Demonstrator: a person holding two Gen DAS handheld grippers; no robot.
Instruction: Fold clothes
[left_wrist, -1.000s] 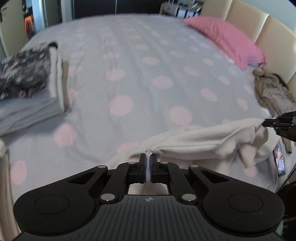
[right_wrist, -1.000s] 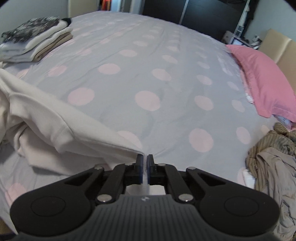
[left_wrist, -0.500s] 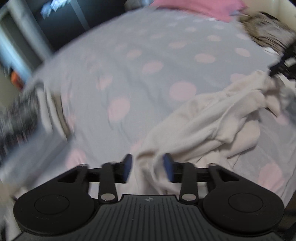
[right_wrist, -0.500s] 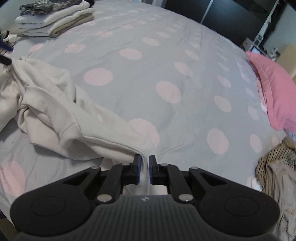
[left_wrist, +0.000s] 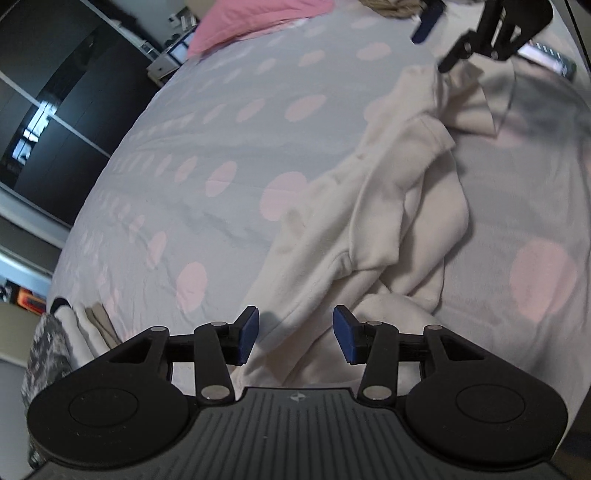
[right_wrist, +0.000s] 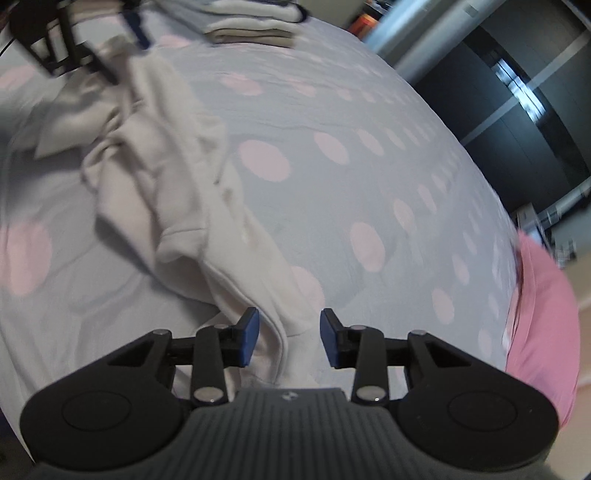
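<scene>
A cream sweatshirt (left_wrist: 388, 206) lies crumpled in a long heap on a bed (left_wrist: 221, 122) covered with a grey sheet dotted with pink circles. The left tool (left_wrist: 295, 334) hangs over one end of the sweatshirt with its blue-padded fingers spread apart, holding nothing. The right tool (right_wrist: 288, 336) is over the other end, also released, fabric lying between its fingers. A pink pillow (right_wrist: 543, 314) and a stack of folded clothes (right_wrist: 255, 26) sit farther off.
</scene>
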